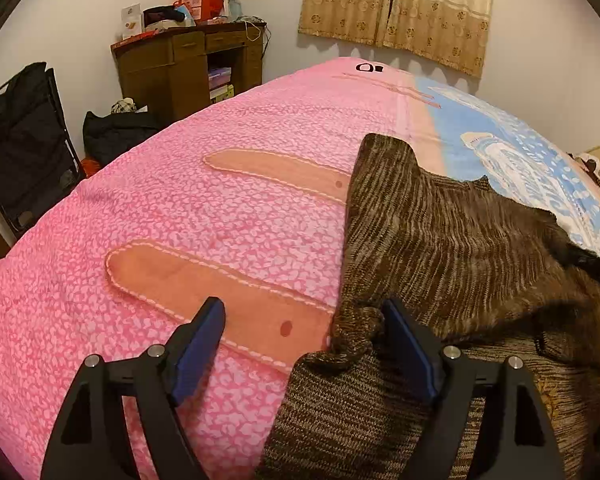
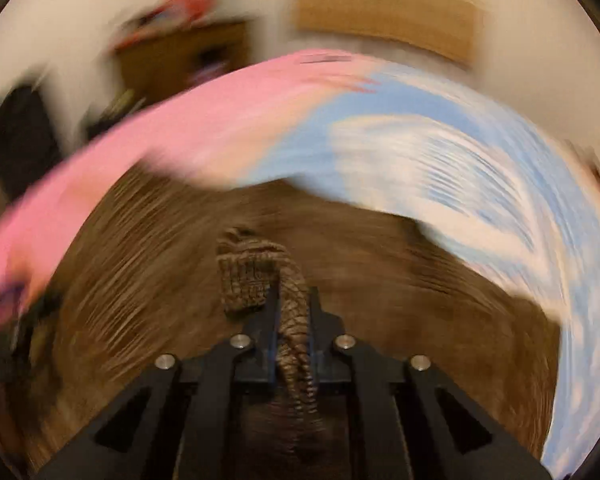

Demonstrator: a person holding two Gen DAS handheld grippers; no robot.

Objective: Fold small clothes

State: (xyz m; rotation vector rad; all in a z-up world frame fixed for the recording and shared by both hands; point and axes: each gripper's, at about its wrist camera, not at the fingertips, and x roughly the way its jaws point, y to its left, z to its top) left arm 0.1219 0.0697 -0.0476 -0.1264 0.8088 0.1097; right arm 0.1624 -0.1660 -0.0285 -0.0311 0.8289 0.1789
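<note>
A brown marled knitted garment (image 1: pixel 452 232) lay spread on a pink and blue patterned bed blanket (image 1: pixel 180 208), filling the left wrist view from about three to six o'clock. The left gripper (image 1: pixel 304 320) stood released, jaws wide; its right blue pad (image 1: pixel 408 352) touched a bunched fold of the knit, and the other hung over pink blanket. In the blurred right wrist view, the right gripper (image 2: pixel 294 304) was clenched on a ribbed edge of the garment (image 2: pixel 256 272), rising toward twelve o'clock.
</note>
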